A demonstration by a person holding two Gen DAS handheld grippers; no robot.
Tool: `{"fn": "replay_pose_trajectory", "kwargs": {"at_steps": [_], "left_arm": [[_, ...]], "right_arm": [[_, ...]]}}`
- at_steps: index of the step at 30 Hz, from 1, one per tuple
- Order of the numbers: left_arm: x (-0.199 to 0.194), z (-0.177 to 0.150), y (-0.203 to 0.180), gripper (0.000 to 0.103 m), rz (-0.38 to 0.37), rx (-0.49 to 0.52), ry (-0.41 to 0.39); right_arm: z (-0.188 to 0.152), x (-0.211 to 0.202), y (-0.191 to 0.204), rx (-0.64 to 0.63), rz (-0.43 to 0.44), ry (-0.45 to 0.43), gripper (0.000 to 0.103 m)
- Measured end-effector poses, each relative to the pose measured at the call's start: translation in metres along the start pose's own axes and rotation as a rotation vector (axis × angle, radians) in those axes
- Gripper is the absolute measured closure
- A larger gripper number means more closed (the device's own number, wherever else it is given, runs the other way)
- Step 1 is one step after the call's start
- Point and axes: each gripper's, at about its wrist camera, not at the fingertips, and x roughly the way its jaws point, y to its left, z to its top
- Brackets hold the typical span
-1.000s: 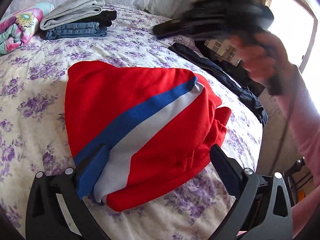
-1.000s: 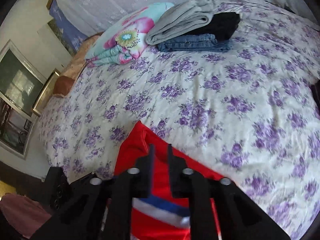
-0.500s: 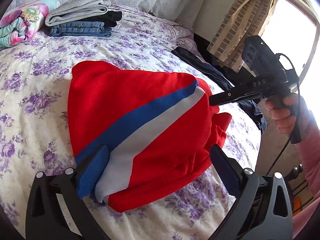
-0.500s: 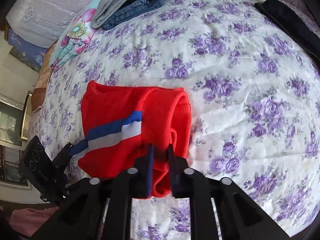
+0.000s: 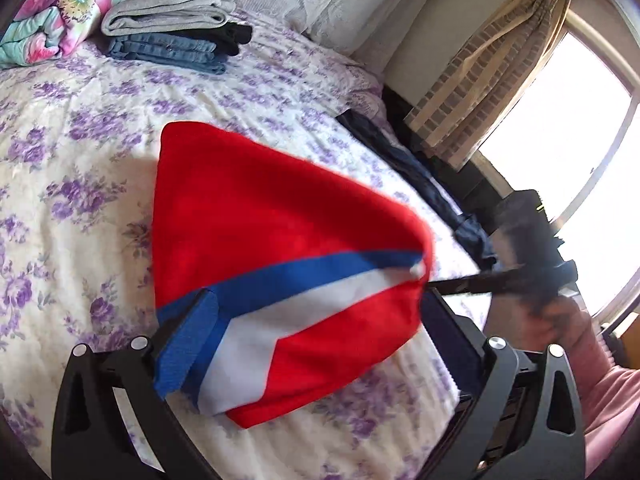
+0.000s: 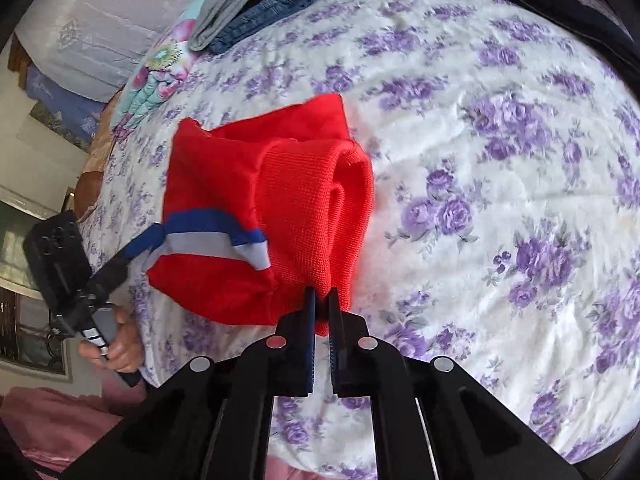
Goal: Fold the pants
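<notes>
Red pants (image 5: 256,216) with a blue and white stripe lie folded on the flowered bed; they also show in the right wrist view (image 6: 240,200). My right gripper (image 6: 322,300) is shut on the ribbed red waistband and lifts that end. It shows blurred in the left wrist view (image 5: 472,284) at the pants' right edge. My left gripper (image 5: 316,344) is open, its jaws wide apart around the near striped end of the pants, which drape over the left finger (image 5: 188,340). It also shows in the right wrist view (image 6: 132,252) at the stripe's end.
A stack of folded grey, black and denim pants (image 5: 176,36) and a flowered bundle (image 5: 56,20) lie at the bed's far end. Dark garments (image 5: 420,176) lie along the bed's right edge by the curtained window (image 5: 560,128).
My right gripper came down, closed on the waistband at the pants' right edge and lifted it. The pants' right side rose and drew closer to my left gripper.
</notes>
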Motion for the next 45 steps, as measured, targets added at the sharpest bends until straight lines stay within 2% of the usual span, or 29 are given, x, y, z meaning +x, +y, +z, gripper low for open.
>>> {"fn": "replay_pose_trajectory", "kwargs": {"at_steps": [3,4,5,6,8,11,15,16,17,18,20,23,27,28,30,31,32,34,36,39,41,44,45], "left_arm": [[0.012,0.005,-0.010,0.004,0.012,0.040,0.029],[0.022,0.003,-0.013,0.004,0.026,0.063,0.056],[0.027,0.001,-0.015,0.004,0.048,0.081,0.067],[0.032,-0.003,-0.018,0.004,0.083,0.118,0.076],[0.033,-0.007,-0.021,0.004,0.102,0.150,0.071],[0.033,-0.008,-0.020,0.004,0.102,0.156,0.068],[0.032,-0.009,-0.018,0.004,0.100,0.154,0.061],[0.032,-0.010,-0.018,0.004,0.104,0.158,0.060],[0.032,-0.011,-0.019,0.004,0.108,0.164,0.058],[0.032,-0.012,-0.020,0.004,0.115,0.171,0.057],[0.032,-0.013,-0.022,0.004,0.126,0.181,0.057],[0.031,-0.011,-0.022,0.004,0.128,0.177,0.053],[0.028,-0.003,-0.023,0.004,0.106,0.148,0.030],[0.030,-0.002,-0.024,0.004,0.109,0.152,0.033],[0.037,-0.006,-0.025,0.004,0.139,0.170,0.055],[0.038,-0.009,-0.026,0.004,0.156,0.188,0.066],[0.037,-0.011,-0.027,0.004,0.164,0.205,0.068],[0.031,-0.014,-0.028,0.004,0.158,0.215,0.070],[0.020,-0.014,-0.023,0.004,0.133,0.187,0.063],[0.007,-0.016,-0.015,0.004,0.102,0.138,0.044],[0.004,-0.020,-0.015,0.004,0.092,0.135,0.046],[0.003,-0.028,-0.019,0.004,0.116,0.167,0.048],[0.003,-0.031,-0.020,0.004,0.123,0.171,0.051]], "right_arm": [[0.002,-0.017,0.009,-0.057,-0.001,-0.032,0.087],[0.002,-0.027,0.013,-0.081,-0.019,-0.059,0.073],[0.003,-0.041,0.016,-0.097,-0.042,-0.108,0.052],[0.003,-0.050,0.017,-0.106,-0.058,-0.153,0.047],[0.009,-0.061,0.015,-0.115,-0.047,-0.215,0.036],[0.025,-0.045,0.007,-0.083,0.003,-0.199,0.036],[0.042,-0.012,0.010,-0.118,0.000,-0.188,0.036],[0.045,-0.008,0.013,-0.130,0.027,-0.189,0.039],[0.046,-0.005,0.014,-0.147,0.071,-0.181,0.065],[0.048,-0.001,0.017,-0.158,0.115,-0.156,0.080],[0.047,0.001,0.024,-0.171,0.101,-0.137,0.089],[0.044,-0.015,0.044,-0.250,0.046,-0.190,0.091],[0.046,-0.051,0.068,-0.372,0.039,-0.329,0.091],[0.048,-0.051,0.066,-0.373,0.037,-0.339,0.091],[0.055,-0.032,0.046,-0.303,0.013,-0.281,0.089],[0.057,-0.016,0.033,-0.265,-0.014,-0.224,0.083],[0.058,0.000,0.019,-0.235,-0.055,-0.173,0.069],[0.054,0.005,-0.002,-0.166,-0.095,-0.183,0.041],[0.053,-0.017,-0.004,-0.121,-0.060,-0.220,0.041],[0.048,-0.058,0.033,-0.228,-0.077,-0.382,0.041],[0.049,-0.066,0.065,-0.320,-0.021,-0.439,0.041],[0.066,-0.034,0.114,-0.446,0.214,-0.347,0.043],[0.074,-0.017,0.124,-0.459,0.246,-0.307,0.044]]}}
